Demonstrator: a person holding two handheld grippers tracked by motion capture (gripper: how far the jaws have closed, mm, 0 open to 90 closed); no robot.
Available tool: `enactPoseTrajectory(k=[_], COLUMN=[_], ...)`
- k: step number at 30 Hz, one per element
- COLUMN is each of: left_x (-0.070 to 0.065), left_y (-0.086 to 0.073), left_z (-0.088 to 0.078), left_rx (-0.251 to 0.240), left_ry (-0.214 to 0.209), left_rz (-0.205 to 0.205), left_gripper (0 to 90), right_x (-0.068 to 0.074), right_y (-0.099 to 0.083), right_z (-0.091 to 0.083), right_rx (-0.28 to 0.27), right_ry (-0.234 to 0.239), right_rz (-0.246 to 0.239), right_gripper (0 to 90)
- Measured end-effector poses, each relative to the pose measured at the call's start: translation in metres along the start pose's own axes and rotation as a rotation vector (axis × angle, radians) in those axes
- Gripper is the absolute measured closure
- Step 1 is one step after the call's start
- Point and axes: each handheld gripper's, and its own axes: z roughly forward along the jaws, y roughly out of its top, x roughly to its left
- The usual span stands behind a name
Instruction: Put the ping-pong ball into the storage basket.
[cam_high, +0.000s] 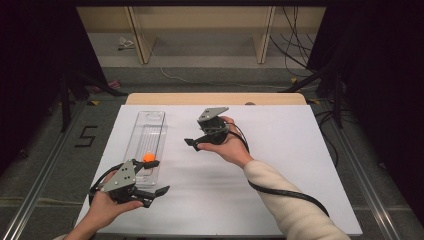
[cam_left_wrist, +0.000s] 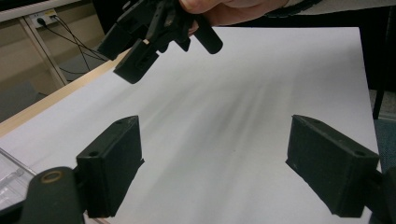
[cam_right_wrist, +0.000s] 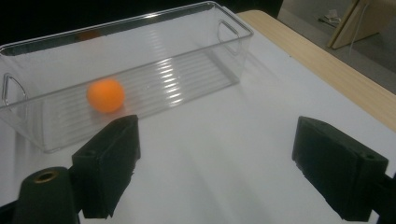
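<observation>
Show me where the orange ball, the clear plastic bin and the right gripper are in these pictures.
orange ball (cam_right_wrist: 106, 95): right gripper view, centre of the ball.
clear plastic bin (cam_right_wrist: 236, 44): right gripper view, end wall near the handle cutout.
right gripper (cam_high: 192, 143): high view, between the black fingertips.

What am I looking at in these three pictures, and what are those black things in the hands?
A person sits at a white table with a tool in each hand. The left hand-held gripper and the right hand-held gripper each have two black jaws that pinch things. One picture looks down from above; the other two come from cameras on the tools, looking along their jaws. On the table lies a clear bin with an orange ball inside. Both sets of jaws stand open, holding nothing.
</observation>
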Motion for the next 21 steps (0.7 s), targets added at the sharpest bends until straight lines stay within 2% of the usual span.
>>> enactPoseTrajectory(k=[8,21], left_x=[0.0,0.001], left_y=[0.0,0.0], left_z=[0.0,0.0], left_rx=[0.001,0.003], left_ry=[0.001,0.001], left_rz=[-0.001,0.0], left_gripper=[17.6,17.5], right_x=[-0.007,-0.015], right_y=[-0.017,-0.036], right_z=[-0.018,-0.04], right_rx=[-0.007,-0.009], right_ry=[-0.025,-0.053], right_rz=[0.033,0.055], right_gripper=[16.1,16.2])
